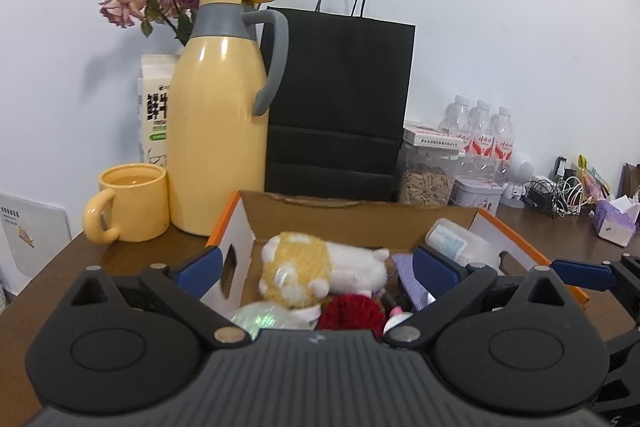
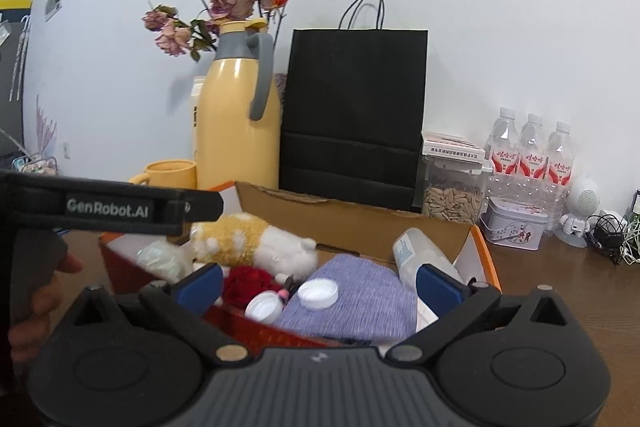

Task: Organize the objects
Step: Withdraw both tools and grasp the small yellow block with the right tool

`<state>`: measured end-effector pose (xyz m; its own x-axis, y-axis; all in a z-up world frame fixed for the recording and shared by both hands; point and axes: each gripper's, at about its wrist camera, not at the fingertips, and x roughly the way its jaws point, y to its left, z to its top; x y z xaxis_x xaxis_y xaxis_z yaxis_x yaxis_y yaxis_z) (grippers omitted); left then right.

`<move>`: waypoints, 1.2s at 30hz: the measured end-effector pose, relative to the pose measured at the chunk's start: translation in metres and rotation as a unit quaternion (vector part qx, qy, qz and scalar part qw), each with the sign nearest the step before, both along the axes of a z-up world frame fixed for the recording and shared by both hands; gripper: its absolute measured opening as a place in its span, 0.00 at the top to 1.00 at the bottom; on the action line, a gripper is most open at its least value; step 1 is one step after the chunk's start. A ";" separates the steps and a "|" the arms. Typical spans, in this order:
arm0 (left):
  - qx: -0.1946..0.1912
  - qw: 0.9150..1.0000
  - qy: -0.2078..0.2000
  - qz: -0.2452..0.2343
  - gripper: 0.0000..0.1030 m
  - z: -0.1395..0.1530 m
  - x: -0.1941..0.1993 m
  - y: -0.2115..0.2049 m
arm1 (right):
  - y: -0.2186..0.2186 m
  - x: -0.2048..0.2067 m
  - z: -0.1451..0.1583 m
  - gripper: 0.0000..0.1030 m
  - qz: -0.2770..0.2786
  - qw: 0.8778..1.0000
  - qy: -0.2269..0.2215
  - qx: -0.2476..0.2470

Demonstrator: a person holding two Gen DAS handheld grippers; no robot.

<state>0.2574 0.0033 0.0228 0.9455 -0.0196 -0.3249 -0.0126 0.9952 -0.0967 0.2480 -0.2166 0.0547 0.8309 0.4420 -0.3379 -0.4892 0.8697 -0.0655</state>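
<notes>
An open cardboard box (image 1: 360,213) (image 2: 352,219) with orange edges stands on the brown table. Inside lie a yellow-and-white plush toy (image 1: 320,267) (image 2: 248,239), a red fuzzy item (image 1: 352,313) (image 2: 246,281), a purple knitted cloth (image 2: 352,295), two white caps (image 2: 318,293) and a tipped plastic bottle (image 1: 456,241) (image 2: 416,255). My left gripper (image 1: 318,267) hovers open at the box's near left side, pads clear of the plush. My right gripper (image 2: 320,285) is open over the cloth and caps, touching nothing. The left wrist view shows one right finger (image 1: 580,271) at its right edge.
Behind the box stand a yellow thermos (image 1: 216,131), a yellow mug (image 1: 128,203), a milk carton, dried roses and a black paper bag (image 1: 340,99). To the right are a seed jar (image 1: 426,183), a tin (image 2: 514,223), water bottles (image 2: 532,151), cables and a tissue pack (image 1: 614,223).
</notes>
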 end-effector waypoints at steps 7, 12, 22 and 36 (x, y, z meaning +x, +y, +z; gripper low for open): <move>0.013 1.000 0.021 -0.003 0.00 -0.009 -0.027 0.006 | -0.001 -0.027 -0.010 0.00 0.016 1.000 0.015 -0.022; 0.023 0.999 0.048 0.001 0.00 -0.019 -0.045 0.009 | 0.000 -0.039 -0.015 0.00 0.021 0.999 0.027 -0.027; 0.018 0.995 0.095 0.008 0.00 -0.033 -0.070 0.025 | 0.001 -0.054 -0.025 0.00 0.025 0.998 0.057 -0.031; 0.000 0.995 0.100 0.017 0.00 -0.036 -0.076 0.036 | 0.017 -0.050 -0.031 0.32 0.036 0.995 0.086 -0.035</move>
